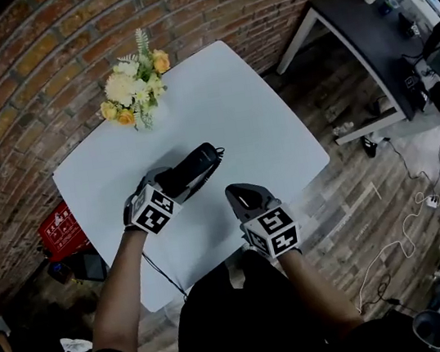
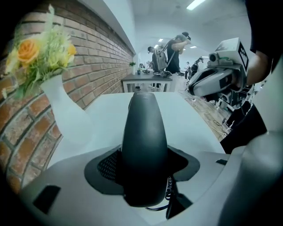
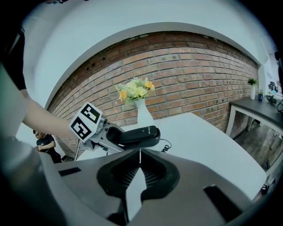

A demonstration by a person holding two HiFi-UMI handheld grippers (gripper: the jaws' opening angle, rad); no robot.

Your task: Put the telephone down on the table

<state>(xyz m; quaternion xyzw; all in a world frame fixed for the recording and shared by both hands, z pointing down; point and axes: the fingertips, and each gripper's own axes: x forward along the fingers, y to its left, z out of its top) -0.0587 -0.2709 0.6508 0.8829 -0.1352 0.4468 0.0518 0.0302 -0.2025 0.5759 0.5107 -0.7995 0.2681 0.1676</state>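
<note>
My left gripper (image 1: 173, 183) is shut on a black telephone handset (image 1: 198, 164) and holds it over the middle of the white table (image 1: 257, 99). In the left gripper view the handset (image 2: 144, 141) fills the gap between the jaws and points away from me. Its coiled cord (image 3: 166, 145) hangs down to the tabletop. The right gripper (image 1: 240, 198) hovers just right of the handset, jaws shut together with nothing in them. In the right gripper view its closed tips (image 3: 140, 151) point toward the handset (image 3: 140, 134) and the left gripper's marker cube (image 3: 86, 121).
A white vase of yellow and white flowers (image 1: 136, 86) stands at the table's far left corner, against a brick wall (image 1: 37, 67). A black cable (image 1: 163, 275) drops off the near edge. A dark desk (image 1: 371, 31) stands at the right, across a wooden floor.
</note>
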